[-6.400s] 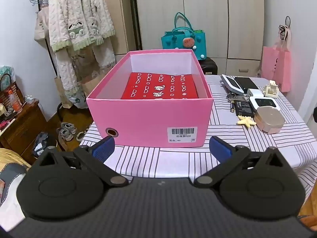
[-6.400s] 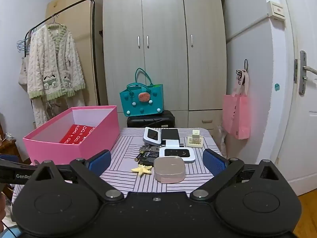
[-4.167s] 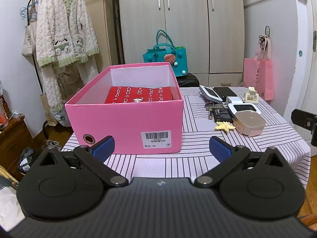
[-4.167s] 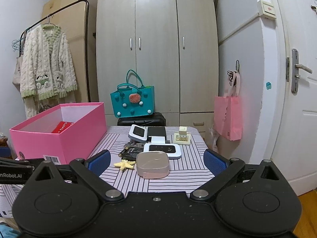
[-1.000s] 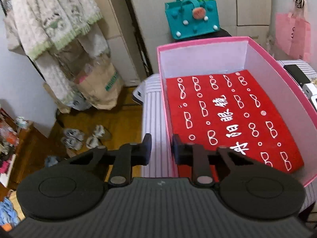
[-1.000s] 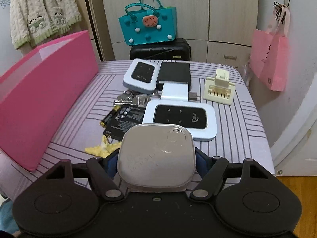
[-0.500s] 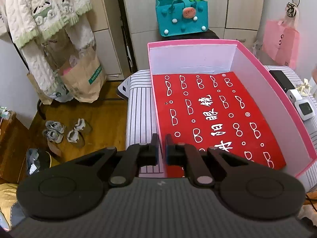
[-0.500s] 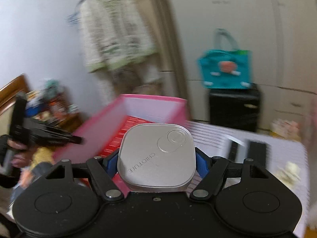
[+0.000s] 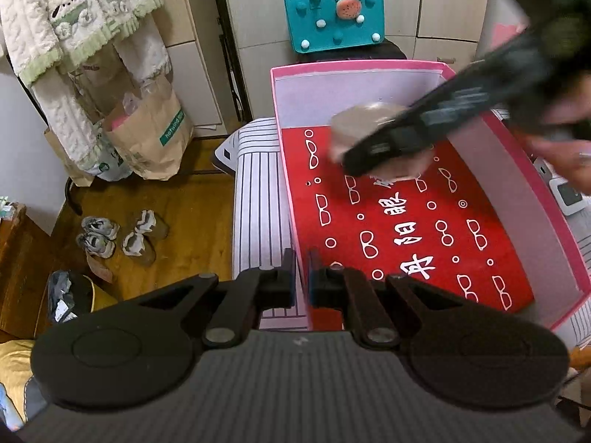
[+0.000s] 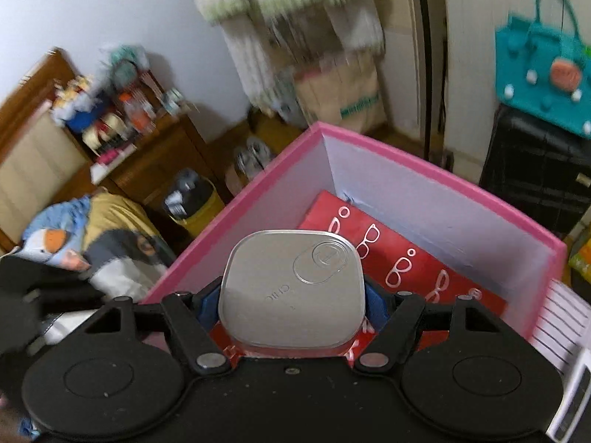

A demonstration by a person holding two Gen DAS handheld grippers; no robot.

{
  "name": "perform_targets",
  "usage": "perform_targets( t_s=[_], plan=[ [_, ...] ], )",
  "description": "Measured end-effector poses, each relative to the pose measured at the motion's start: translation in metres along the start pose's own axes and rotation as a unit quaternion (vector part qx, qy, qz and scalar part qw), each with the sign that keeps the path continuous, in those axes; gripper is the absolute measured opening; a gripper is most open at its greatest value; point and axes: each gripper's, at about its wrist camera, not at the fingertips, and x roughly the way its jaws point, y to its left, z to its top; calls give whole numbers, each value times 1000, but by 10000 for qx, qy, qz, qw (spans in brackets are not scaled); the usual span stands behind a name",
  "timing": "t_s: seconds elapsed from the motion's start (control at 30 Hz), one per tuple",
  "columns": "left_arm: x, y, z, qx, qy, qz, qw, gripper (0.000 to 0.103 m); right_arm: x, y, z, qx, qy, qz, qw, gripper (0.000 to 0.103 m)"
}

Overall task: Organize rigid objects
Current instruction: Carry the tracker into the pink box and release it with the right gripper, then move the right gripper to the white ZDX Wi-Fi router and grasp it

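Note:
My left gripper is shut on the near left wall of the pink box, one finger outside and one inside. A red cloth with white glasses prints lines the box floor. My right gripper is shut on a rounded silver metal tin and holds it over the inside of the pink box. In the left wrist view the tin shows blurred under the right gripper's arm above the far part of the box.
The box stands on a striped tablecloth. White devices lie right of the box. A teal bag, a coat rack with a cardigan, paper bags and shoes are on the floor side.
My right gripper has carried the tin from above the table to over the open box. My left gripper has stayed shut on the box wall.

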Motion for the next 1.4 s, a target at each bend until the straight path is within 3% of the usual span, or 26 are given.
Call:
perform_targets(
  t_s=[0.3, 0.5, 0.63, 0.77, 0.87, 1.13, 1.27, 1.4],
  plan=[
    [0, 4, -2, -89, -25, -128, 9999, 7, 67, -4, 16, -312, 289, -646, 9970, 78],
    [0, 4, -3, -18, -52, -173, 9998, 8, 75, -2, 13, -461, 322, -781, 9954, 81],
    [1, 5, -3, -10, -24, -215, 9998, 8, 33, 4, 11, -402, -75, -781, 9961, 85],
    [1, 5, -3, 27, -47, -238, 9997, 8, -31, 7, -2, -195, -340, -235, 9990, 87],
    [2, 5, -4, 34, -54, -266, 9996, 9, -72, 10, -25, -295, -584, -173, 9977, 88],
    [0, 6, -7, -14, -84, -282, 9996, 9, -160, 1, -109, -457, -1512, -787, 9843, 89],
    [-4, 6, -8, -61, -114, -335, 9994, 12, -191, -24, -157, -188, -2207, -1581, 9623, 91],
    [-2, 2, -11, -27, -99, -259, 9996, 12, -200, -62, -198, 348, -2237, -2210, 9486, 91]
  ],
)
